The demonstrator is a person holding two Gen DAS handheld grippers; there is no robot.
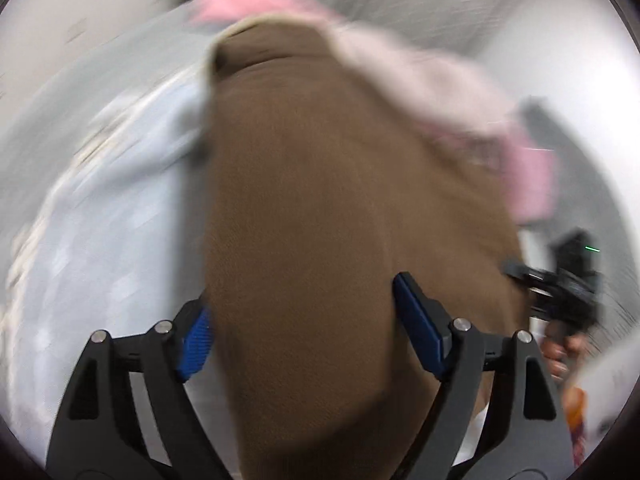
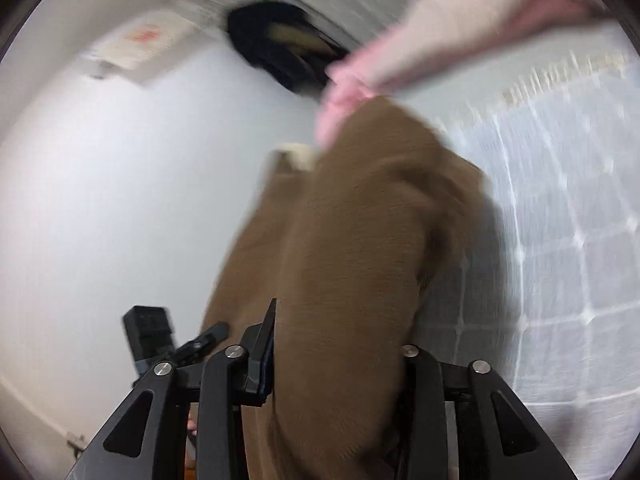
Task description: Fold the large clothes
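The thick brown knitted garment (image 1: 320,200) hangs lifted between both tongs, its long axis running away from them; the left gripper (image 1: 304,332) and right gripper (image 2: 340,356) each clench one near edge, equally close.

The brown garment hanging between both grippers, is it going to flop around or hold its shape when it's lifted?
Probably floppy: the brown garment drapes and bulges between the left gripper fingers. It looks thick and fuzzy, so likely not slippery against the pads, and fairly heavy for cloth. In the right wrist view it sags in soft folds around the right gripper.
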